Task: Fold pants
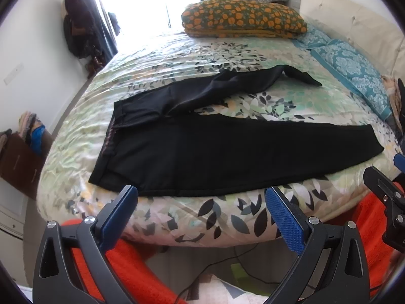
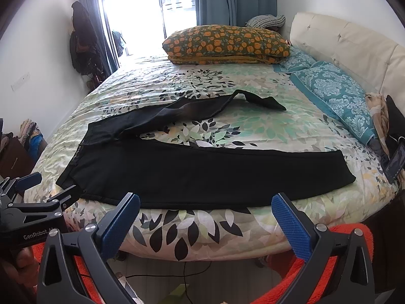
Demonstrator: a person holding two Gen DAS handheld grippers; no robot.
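Black pants [image 1: 227, 152] [image 2: 202, 174] lie spread on the leaf-print bed [image 1: 177, 50] [image 2: 177, 86], waistband to the left and legs to the right. The near leg lies flat along the bed's front edge. The far leg is twisted, with its hem [image 1: 301, 76] turned over. My left gripper [image 1: 202, 197] hovers open just in front of the near leg's lower edge, holding nothing. My right gripper [image 2: 206, 200] is open too, at the same edge further right. Each gripper shows at the side of the other's view: the right gripper [image 1: 387, 169] and the left gripper [image 2: 54, 185].
An orange-flowered pillow [image 1: 243, 17] and teal pillows [image 1: 354, 71] lie by the cream headboard [image 1: 354, 17]. A phone [image 2: 395, 162] rests at the bed's right end. Orange-red fabric [image 1: 367, 228] and cables [image 1: 227, 266] are below the bed edge. Clothes hang on the left wall [image 1: 76, 30].
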